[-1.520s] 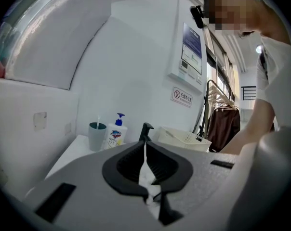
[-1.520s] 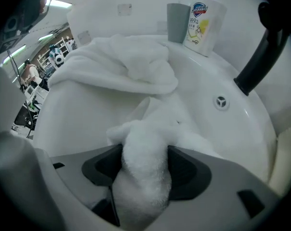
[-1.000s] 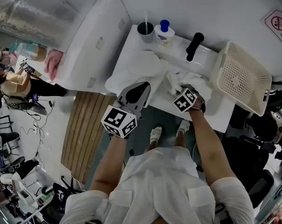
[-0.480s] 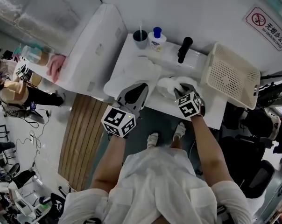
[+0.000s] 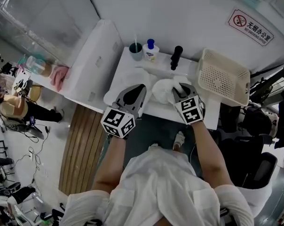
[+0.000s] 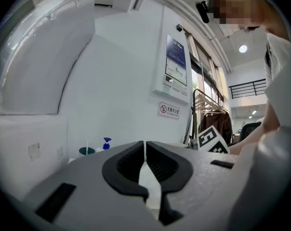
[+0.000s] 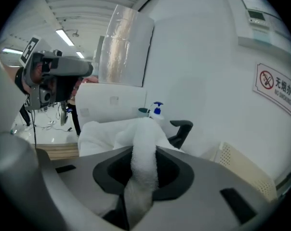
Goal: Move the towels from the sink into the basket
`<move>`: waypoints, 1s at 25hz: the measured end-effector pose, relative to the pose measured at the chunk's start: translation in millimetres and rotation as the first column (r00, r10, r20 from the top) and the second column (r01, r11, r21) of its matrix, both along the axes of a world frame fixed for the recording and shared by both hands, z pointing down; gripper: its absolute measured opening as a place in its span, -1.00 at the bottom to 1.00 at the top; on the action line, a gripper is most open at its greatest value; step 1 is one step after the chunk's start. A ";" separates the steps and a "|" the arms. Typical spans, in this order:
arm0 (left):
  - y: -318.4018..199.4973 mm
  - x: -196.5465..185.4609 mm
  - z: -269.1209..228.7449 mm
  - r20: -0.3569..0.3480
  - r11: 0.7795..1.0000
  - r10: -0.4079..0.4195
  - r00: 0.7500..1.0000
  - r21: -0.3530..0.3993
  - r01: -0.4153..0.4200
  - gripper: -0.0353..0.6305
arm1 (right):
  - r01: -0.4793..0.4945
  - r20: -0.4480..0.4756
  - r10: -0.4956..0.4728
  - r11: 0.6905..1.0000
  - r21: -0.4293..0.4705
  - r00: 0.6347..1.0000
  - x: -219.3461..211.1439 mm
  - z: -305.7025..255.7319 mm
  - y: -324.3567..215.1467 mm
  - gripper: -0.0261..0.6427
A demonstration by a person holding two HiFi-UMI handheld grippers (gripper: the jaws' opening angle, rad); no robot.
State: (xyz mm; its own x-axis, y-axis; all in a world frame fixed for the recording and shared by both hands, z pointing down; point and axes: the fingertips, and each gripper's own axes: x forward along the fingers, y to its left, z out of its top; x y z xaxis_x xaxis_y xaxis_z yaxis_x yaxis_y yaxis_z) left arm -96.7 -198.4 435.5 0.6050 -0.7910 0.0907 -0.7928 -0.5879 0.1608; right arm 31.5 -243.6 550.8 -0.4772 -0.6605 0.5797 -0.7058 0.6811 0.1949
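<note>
Nearest you, the left gripper view is showing the left tool [image 6: 145, 148] with its jaws pressed together and nothing clamped between them. Just past it, that view is also catching the right tool's marker cube [image 6: 213, 139], which the right gripper view is not giving you.

In the right gripper view, the right tool [image 7: 144, 148] is clamping a thick fold of a white towel [image 7: 144, 126]. The cloth is running through the jaws and bulging out beyond them.

Only the head view is laying out the whole scene. You are holding that towel bunched above the front of the tabletop [image 5: 209, 109], and a 2nd towel [image 5: 131, 74] is lying spread to its left, drooping over the front edge beneath the left tool.

Farther back, a black faucet [image 5: 176, 57] is standing behind the towels, with a cup [image 5: 136, 50] and a blue-capped bottle [image 5: 150, 50] at the back left corner. The basket [image 5: 224, 76] is sitting at the tabletop's right end, apart from the held towel.
</note>
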 end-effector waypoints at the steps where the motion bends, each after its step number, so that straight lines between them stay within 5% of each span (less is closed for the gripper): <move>1: -0.4 -0.6 -4.0 -0.001 1.000 0.000 1.000 0.007 0.000 -0.83 | -0.004 0.013 0.003 1.000 0.015 1.000 -0.6 -9.3 0.1 -0.60; 13: 1.1 -4.1 -45.7 -0.013 0.997 0.003 1.000 0.080 -0.002 -0.83 | -0.043 0.196 0.006 0.982 0.186 0.981 3.1 -135.0 2.2 -0.61; 25: -2.5 12.6 -73.3 -0.022 0.992 0.032 0.999 0.126 -0.029 -0.83 | -0.128 0.346 -0.004 0.925 0.357 0.938 44.8 -272.1 -1.2 -0.61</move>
State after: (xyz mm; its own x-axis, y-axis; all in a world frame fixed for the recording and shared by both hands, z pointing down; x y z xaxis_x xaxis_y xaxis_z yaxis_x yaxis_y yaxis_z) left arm -84.1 -200.9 362.2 0.6296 -0.7766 -0.0234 -0.7712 -0.6283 0.1030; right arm 76.3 -244.8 278.6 -0.5497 -0.8291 0.1023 -0.8120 0.5591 0.1677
